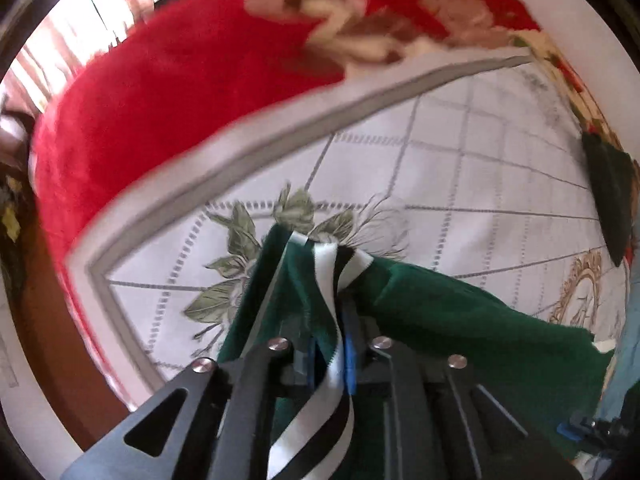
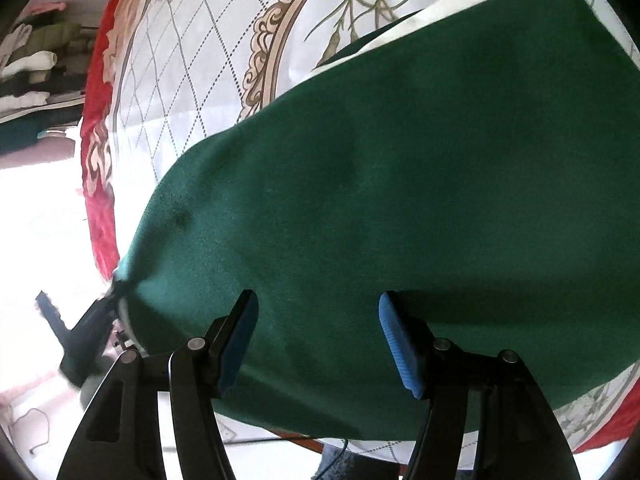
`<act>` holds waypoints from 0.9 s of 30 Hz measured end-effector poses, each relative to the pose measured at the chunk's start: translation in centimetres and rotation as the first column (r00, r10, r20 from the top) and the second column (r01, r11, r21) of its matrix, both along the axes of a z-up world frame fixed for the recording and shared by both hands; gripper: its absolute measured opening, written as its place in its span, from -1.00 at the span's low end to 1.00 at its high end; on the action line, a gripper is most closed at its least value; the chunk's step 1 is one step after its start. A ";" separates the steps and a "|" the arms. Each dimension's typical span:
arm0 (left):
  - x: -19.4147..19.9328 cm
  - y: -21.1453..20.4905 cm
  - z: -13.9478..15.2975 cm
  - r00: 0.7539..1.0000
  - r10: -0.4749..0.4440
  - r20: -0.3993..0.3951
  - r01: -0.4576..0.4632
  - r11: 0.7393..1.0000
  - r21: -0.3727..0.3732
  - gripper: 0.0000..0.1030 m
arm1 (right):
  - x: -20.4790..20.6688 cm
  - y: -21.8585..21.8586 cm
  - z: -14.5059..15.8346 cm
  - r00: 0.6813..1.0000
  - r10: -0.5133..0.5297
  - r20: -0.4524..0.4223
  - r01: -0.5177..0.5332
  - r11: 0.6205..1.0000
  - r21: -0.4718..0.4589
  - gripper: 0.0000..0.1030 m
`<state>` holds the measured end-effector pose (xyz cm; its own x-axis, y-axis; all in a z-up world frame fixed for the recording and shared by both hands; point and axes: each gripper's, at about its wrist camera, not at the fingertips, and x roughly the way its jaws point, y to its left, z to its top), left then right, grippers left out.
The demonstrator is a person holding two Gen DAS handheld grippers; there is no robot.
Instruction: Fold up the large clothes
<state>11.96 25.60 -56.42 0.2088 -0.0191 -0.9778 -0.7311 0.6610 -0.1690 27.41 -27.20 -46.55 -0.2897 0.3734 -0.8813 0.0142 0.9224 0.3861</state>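
left gripper pinches the green garment's striped edge, right gripper hangs spread over the cloth

the left gripper has its jaws pressed together on the green garment, with a black-and-white striped band of that garment caught between the blue pads. the band runs up out of the pinch, bunches just beyond the fingertips, and trails back down below the jaws toward the camera. green cloth sits on both sides of the jaws and stretches away to their right. ahead of the jaws lies a white bedspread printed with a grey lattice and green leaves, and beyond it a red blanket with a cream flower pattern.

the right gripper has its jaws spread wide, gripping nothing. the blue pads stand well apart, and the green garment fills the space between and ahead of them as a broad smooth sheet; whether the pads touch the cloth cannot be told. a white part of the garment shows at its far edge. to the left of these jaws the garment narrows to a gathered corner, where the left gripper holds it. past the garment, ahead of the jaws, the bedspread shows an ornate oval frame, with the red blanket along its left border.
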 end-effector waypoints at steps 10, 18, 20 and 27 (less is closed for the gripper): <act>-1.0 0.9 4.5 1.000 0.000 -0.021 0.002 0.994 0.108 0.79 | 2.9 -5.6 2.7 0.987 -0.119 0.107 0.121 0.993 -0.011 0.27; 0.0 -1.2 6.4 0.998 0.025 -0.056 -0.013 0.979 0.205 0.79 | 7.2 -4.3 -2.1 0.960 -0.162 0.229 0.178 0.983 -0.050 0.65; 1.6 -3.9 7.4 0.998 -0.032 -0.048 0.041 0.978 0.204 0.79 | 7.6 -2.9 -2.1 0.964 -0.105 0.245 0.133 0.986 -0.100 0.70; 7.3 -17.0 8.3 0.940 -0.338 -0.046 0.341 0.924 0.175 0.79 | 3.3 -10.0 3.1 0.945 -0.217 0.246 0.222 0.975 0.006 0.69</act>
<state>19.24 8.56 -48.11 0.2061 0.0875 -0.9746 -0.4588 0.8884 -0.0173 30.68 -37.23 -43.46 0.0222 0.3840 -0.9231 0.1247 0.9150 0.3836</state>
